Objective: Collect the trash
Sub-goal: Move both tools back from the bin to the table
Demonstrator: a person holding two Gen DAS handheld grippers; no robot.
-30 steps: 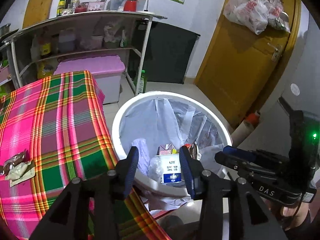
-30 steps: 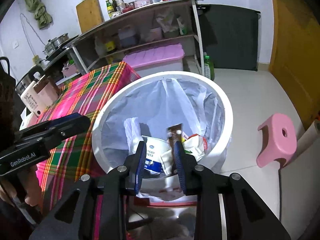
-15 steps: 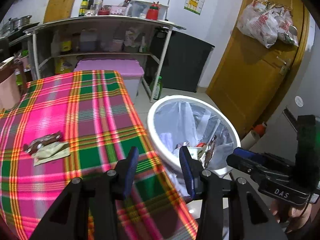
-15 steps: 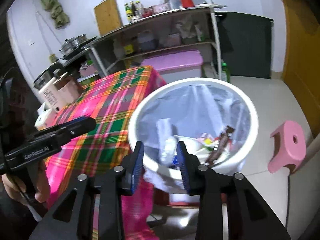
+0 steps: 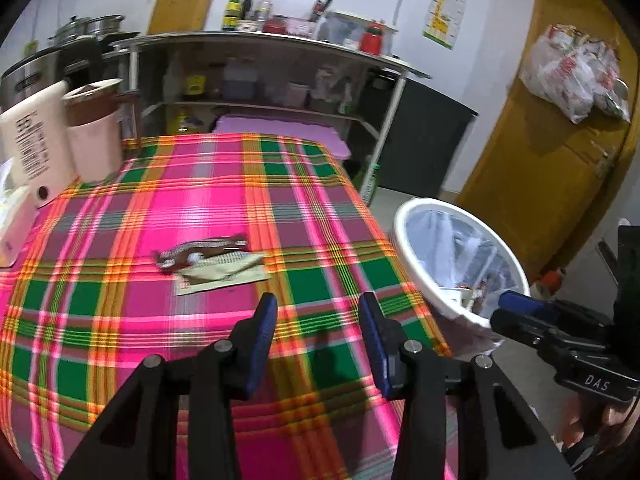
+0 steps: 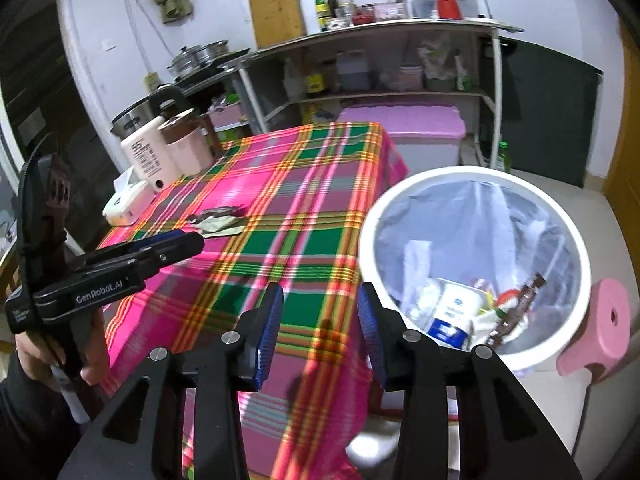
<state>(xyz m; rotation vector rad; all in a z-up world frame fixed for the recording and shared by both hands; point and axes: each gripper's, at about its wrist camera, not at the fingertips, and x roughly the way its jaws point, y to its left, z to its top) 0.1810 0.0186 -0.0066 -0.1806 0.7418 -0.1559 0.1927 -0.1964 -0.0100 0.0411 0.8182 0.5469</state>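
Grippers: we held the left gripper (image 5: 316, 318) and right gripper (image 6: 320, 312) agape, empty.
Wrappers (image 5: 212, 264): lay ahead-left of ours, on the tablecloth (image 5: 200, 184).
Advice: we judged a low, flat pinch best.

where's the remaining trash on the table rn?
Two wrappers lie mid-table on the plaid cloth, ahead-left of the open left gripper, left of the bin.
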